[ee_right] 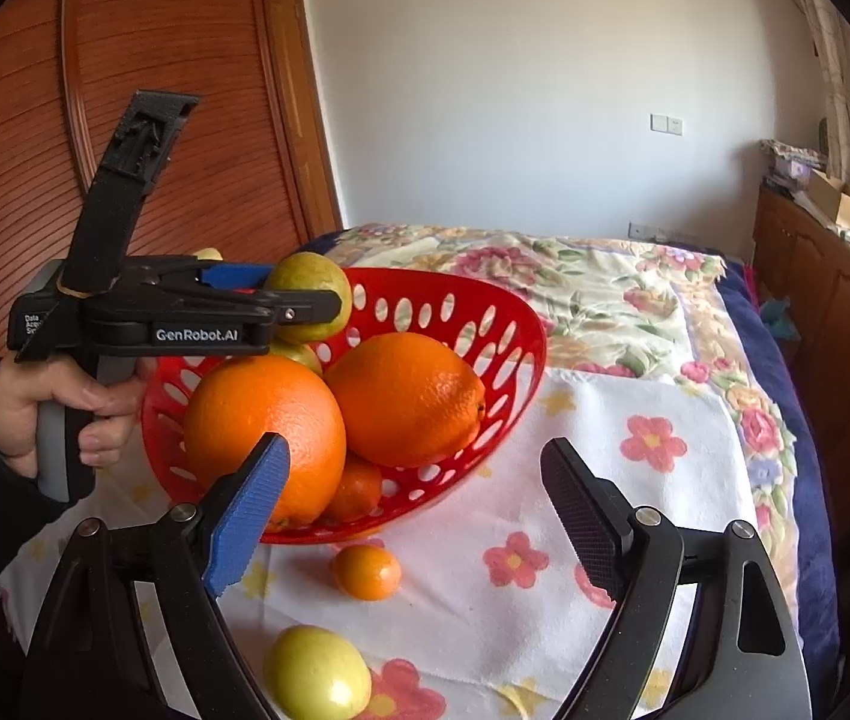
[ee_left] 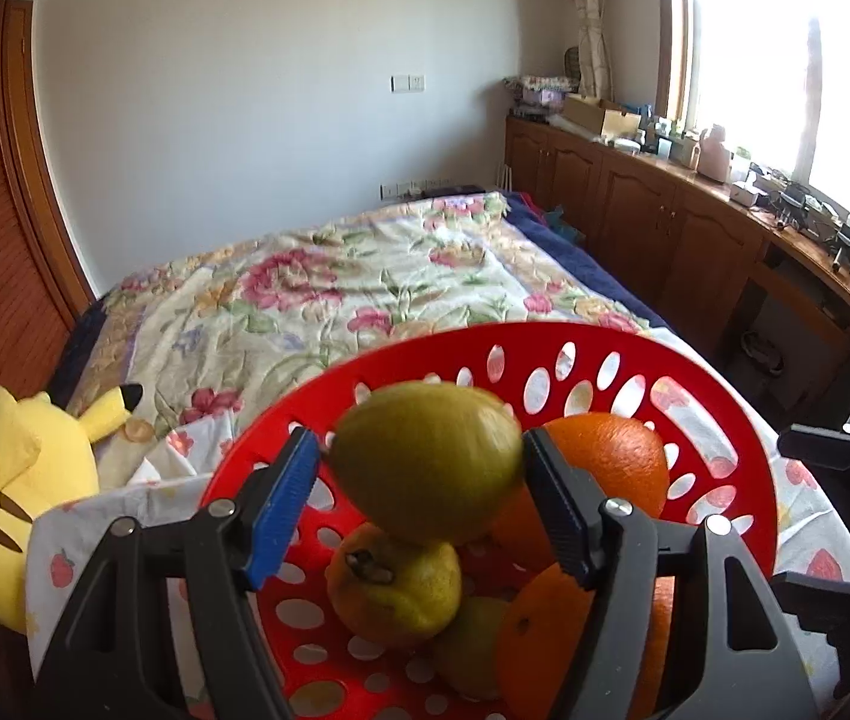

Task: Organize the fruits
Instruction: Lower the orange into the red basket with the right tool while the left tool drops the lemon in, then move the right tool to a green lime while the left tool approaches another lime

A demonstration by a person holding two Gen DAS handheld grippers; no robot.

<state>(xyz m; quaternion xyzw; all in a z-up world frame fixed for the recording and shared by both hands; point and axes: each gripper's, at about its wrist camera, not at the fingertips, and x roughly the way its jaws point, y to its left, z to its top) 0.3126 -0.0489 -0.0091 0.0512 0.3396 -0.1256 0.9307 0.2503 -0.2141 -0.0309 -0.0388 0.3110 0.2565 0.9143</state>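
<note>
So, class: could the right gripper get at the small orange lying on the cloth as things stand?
Probably yes. The right gripper is open, the small orange lies loose just ahead between its jaws, and nothing covers it; the basket sits behind.

basket (ee_right: 503, 324) crowded with oranges (ee_right: 407, 399) (piled), cloth (ee_right: 635, 480) rightward open

Left gripper (ee_right: 305, 306) side: white print "GenRobot.AI". Small white label at its rear end, partly cut off: "Data Acq… Sys…". No other legible text.
</note>
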